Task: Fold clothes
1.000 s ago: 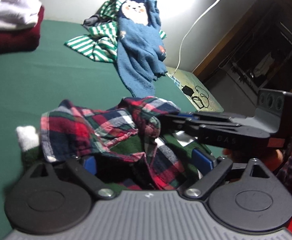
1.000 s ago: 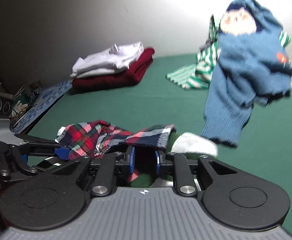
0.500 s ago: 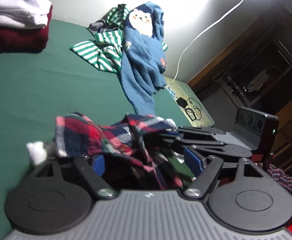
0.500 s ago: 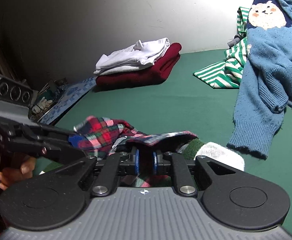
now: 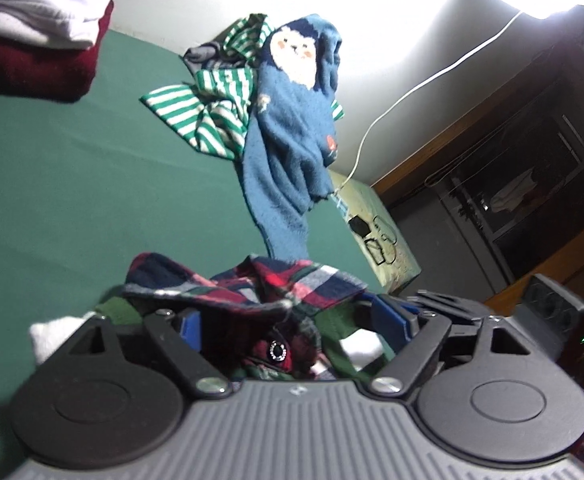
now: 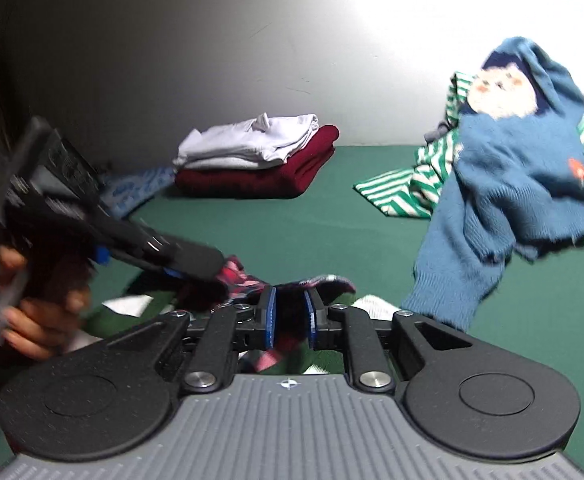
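A red, navy and white plaid garment (image 5: 283, 284) with green and white parts lies bunched on the green surface (image 5: 71, 200). My left gripper (image 5: 287, 320) has its jaws wide and opening. The plaid is heaped between and over its fingers, and both blue pads show bare. The right wrist view shows that left gripper (image 6: 139, 244) held in a hand (image 6: 31, 320), its tip in the plaid garment (image 6: 239, 276). My right gripper (image 6: 290, 312) has narrow jaws with plaid cloth filling the gap; they are opening slightly. The right gripper's body (image 5: 452, 308) lies close on the right.
A blue sweater with an animal face (image 5: 292, 136) and a green-and-white striped garment (image 5: 211, 120) lie piled at the back against the wall. At the back left a folded white top lies on a folded maroon one (image 6: 259, 160). A white cable (image 5: 392, 108) runs to a power strip (image 5: 376, 232).
The left gripper has moved in toward the right gripper, its tip now in the plaid. The plaid bundle has bunched tighter. The right gripper's pads stand a little further apart than half a second ago.
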The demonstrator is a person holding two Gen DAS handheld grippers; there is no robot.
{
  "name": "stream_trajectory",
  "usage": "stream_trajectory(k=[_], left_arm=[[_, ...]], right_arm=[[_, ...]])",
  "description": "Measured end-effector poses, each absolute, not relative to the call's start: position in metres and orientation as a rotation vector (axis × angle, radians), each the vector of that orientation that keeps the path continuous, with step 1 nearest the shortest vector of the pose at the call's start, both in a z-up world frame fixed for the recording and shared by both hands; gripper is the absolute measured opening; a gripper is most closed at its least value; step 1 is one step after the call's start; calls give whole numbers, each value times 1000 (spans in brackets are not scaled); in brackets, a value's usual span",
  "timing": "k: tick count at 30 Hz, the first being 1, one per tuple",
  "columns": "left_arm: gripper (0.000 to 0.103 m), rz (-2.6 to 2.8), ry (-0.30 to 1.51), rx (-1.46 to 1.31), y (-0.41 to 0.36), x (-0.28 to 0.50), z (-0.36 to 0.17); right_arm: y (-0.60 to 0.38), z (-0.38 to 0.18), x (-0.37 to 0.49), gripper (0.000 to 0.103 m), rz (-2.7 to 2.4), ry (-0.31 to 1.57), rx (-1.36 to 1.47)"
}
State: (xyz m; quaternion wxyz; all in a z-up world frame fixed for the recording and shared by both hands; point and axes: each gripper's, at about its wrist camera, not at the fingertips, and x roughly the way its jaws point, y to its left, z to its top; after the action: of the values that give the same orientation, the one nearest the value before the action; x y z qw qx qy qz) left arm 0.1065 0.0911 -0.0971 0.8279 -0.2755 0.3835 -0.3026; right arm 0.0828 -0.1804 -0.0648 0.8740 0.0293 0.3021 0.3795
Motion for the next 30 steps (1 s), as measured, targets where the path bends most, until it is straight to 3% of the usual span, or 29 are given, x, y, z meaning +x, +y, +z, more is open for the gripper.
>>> stream_trajectory(k=[3, 9, 12, 17, 19, 21, 22, 24, 30], left_arm=[[82, -627, 816, -605, 92, 110, -100], [83, -611, 822, -590, 91, 111, -97], [83, -607, 808, -588, 95, 107, -93], [83, -605, 756, -572, 106, 92, -75], [87, -618, 742, -531, 108, 80, -67], [100, -613, 755, -475, 109, 68, -66], [101, -607, 765, -445, 109, 63, -66], [100, -591, 812, -397, 109, 58, -75], [89, -574, 812, -364, 113, 51, -73]], right_arm=[[-188, -60, 72, 19, 911, 719, 174], [-132, -75, 45, 19, 977, 793, 50], [-116, -84, 42, 5, 907, 779, -8], [-117, -99, 49, 4, 836, 803, -40], [-114, -103, 46, 6, 829, 788, -69], [-117, -99, 43, 8, 853, 772, -65], [-121, -96, 42, 12, 861, 756, -68], [-130, -89, 39, 20, 871, 719, -64], [-151, -72, 37, 20, 818, 597, -85]])
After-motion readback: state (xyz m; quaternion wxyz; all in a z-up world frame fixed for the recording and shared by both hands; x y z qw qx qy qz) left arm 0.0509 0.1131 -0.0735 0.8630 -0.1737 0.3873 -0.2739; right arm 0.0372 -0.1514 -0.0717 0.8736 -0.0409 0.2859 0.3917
